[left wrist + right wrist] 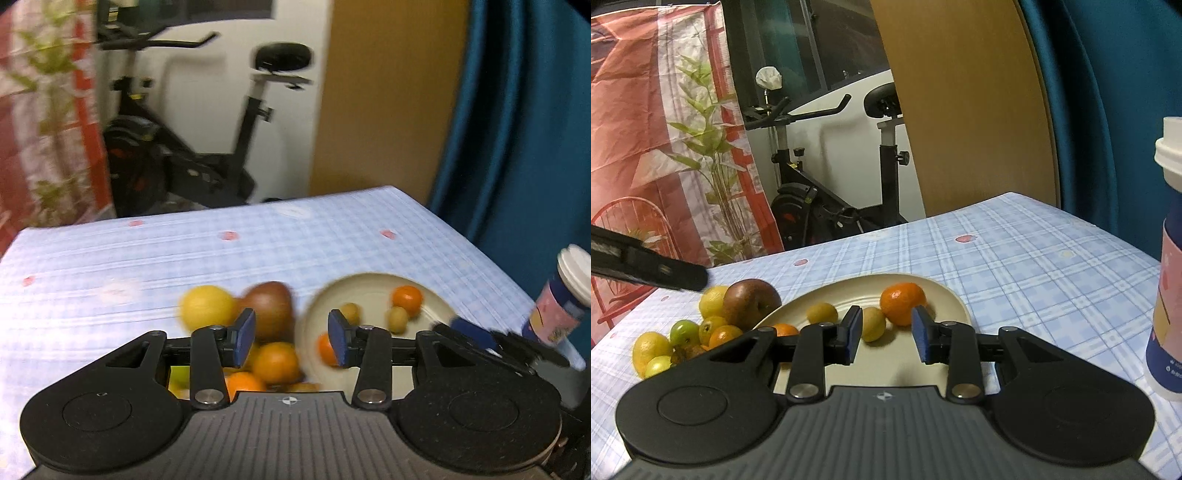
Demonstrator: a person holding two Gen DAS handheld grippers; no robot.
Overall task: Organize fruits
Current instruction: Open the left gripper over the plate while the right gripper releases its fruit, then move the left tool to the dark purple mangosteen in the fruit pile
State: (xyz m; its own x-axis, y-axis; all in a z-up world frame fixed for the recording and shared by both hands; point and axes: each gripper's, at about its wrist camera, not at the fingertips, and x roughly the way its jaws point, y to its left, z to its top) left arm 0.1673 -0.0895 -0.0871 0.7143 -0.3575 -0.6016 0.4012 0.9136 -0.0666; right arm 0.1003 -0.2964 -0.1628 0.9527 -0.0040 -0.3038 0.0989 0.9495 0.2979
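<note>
Right wrist view is showing the plate (945, 291) at centre frame on the checked table (1015, 240). It is carrying 4 fruits: 1 orange (903, 302) at its upper right, 2 small yellow-green fruits (873, 325) near the middle, and a 2nd small orange (785, 328) at its left edge, partly hidden by the right gripper (884, 338). That gripper is hovering low over the near part of the plate, its fingers spread with nothing between them.

The pile (701, 325) is sitting at left of frame, just beside the plate: an apple (750, 299), 2 lemons, a green fruit and several small oranges, about 9 or more; an exact count cannot be made, since some are overlapping.

Left wrist view is blurred. The left gripper (291, 341) is hanging over the gap between pile and plate, fingers spread and holding nothing. A cup (561, 302) is standing at right of frame.

Judgement: sorting is under way but less than half done. Most fruit is waiting off the plate, and neither gripper is carrying anything at present.
</note>
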